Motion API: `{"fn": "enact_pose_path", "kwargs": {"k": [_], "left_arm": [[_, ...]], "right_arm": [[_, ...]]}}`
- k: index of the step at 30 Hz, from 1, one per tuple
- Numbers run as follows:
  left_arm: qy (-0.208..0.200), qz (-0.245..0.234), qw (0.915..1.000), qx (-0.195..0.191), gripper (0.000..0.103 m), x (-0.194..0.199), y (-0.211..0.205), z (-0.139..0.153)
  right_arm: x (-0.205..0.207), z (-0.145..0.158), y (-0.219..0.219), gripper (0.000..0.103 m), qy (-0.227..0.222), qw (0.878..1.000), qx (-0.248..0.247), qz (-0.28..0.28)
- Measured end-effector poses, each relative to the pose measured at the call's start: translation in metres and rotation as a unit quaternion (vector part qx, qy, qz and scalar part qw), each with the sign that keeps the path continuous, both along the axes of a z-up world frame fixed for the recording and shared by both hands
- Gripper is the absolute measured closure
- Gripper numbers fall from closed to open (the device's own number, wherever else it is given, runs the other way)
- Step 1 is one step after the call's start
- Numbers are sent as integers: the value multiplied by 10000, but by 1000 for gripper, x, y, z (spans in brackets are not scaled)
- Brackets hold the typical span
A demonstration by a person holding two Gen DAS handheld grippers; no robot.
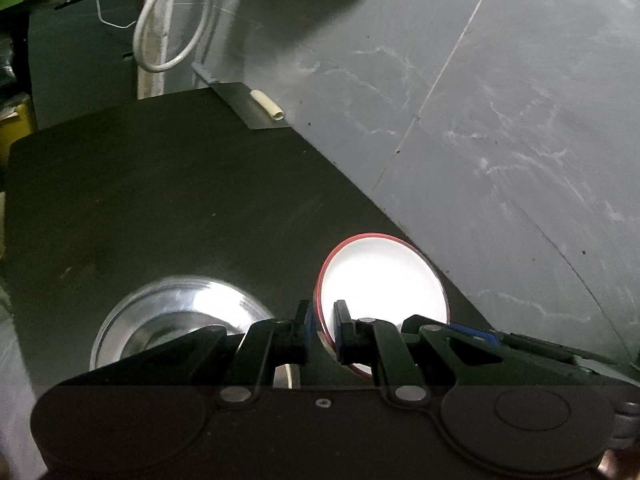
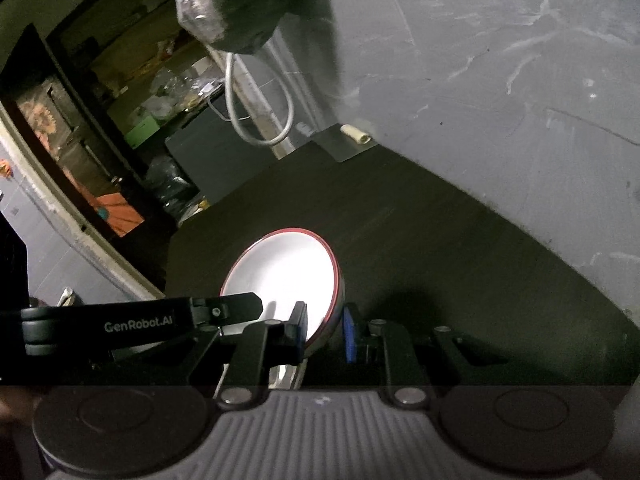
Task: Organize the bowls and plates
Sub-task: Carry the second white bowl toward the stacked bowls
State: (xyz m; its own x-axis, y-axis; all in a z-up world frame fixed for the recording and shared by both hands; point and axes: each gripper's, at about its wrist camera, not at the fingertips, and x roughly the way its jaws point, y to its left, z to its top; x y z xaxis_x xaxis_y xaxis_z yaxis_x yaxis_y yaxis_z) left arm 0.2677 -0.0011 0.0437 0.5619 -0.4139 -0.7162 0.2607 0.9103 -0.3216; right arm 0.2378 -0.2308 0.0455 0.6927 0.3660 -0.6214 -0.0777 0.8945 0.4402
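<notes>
A wide stretch of the dark tabletop lies open beyond the 2 dishes at its near edge, a steel bowl on the left and a red-rimmed white bowl just beside it with a narrow strip of bare table between them. The grey marbled wall closes off the right side, running right along the table edge. At the far corner a small metal plate carrying a cream-coloured roll, a hanging loop of white cable and a plastic-wrapped bundle overhead crowd the approach.
</notes>
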Motion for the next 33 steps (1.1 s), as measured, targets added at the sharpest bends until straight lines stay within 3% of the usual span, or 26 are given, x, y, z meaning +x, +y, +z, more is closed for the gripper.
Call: {"fn": "enact_pose_path", "kwargs": {"k": [15, 33], "left_arm": [[99, 351, 9993, 46, 92, -63, 36, -4], [299, 585, 9978, 90, 91, -95, 59, -17]], "right_arm": [[-47, 2, 31, 82, 73, 9988, -51, 479], [-68, -4, 55, 82, 256, 9957, -184, 875]]}}
